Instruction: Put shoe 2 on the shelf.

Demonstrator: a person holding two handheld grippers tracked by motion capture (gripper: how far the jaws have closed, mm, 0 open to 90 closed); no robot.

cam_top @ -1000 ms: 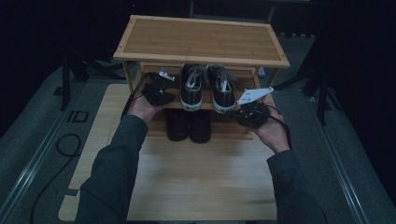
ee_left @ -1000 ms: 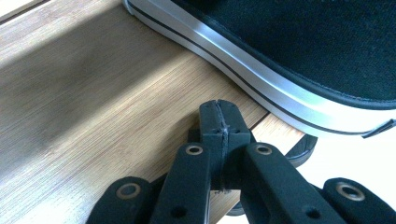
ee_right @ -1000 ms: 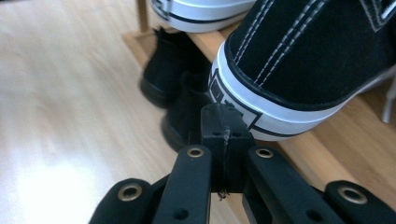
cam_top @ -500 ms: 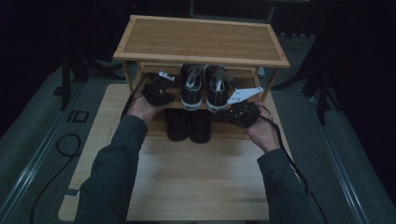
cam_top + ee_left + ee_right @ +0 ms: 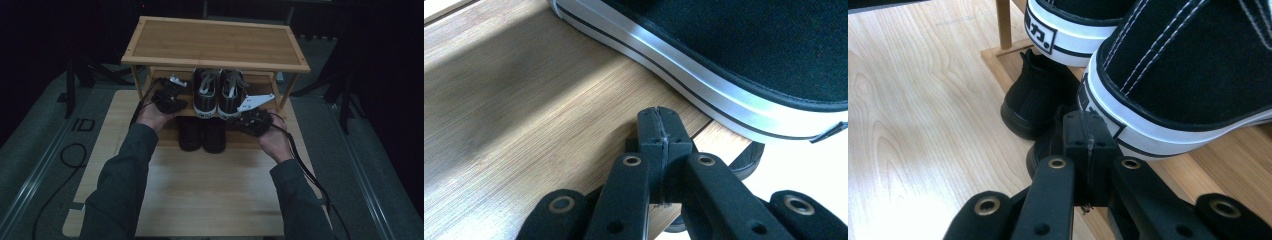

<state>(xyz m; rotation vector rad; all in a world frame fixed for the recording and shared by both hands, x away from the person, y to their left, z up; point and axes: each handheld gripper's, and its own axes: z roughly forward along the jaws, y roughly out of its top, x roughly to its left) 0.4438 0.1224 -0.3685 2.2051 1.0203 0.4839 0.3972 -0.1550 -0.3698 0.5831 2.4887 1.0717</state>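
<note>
A pair of black canvas sneakers with white rubber soles (image 5: 218, 95) stands on the middle shelf of a two-level bamboo shoe rack (image 5: 215, 42), heels toward the person, the two shoes side by side and touching. White laces and white stitching show on the dark cloth, and each heel carries a small printed label on the white sole band. Below them, on the lowest level of the rack, stands a pair of plain black ankle shoes (image 5: 202, 134), also heels outward. The rack rests on a light wooden bench (image 5: 200, 190).

The left tool (image 5: 659, 132) is clenched with nothing between its jaws; it lies over the edge of the middle shelf, just beside the white sole of the left sneaker (image 5: 704, 75). The right tool (image 5: 1087, 137) is also clenched and empty, its tip very near the heel of the right sneaker (image 5: 1173, 75); whether it touches the sole I cannot tell. In the high view the two hands hold the tools at either side of the sneakers.
</note>
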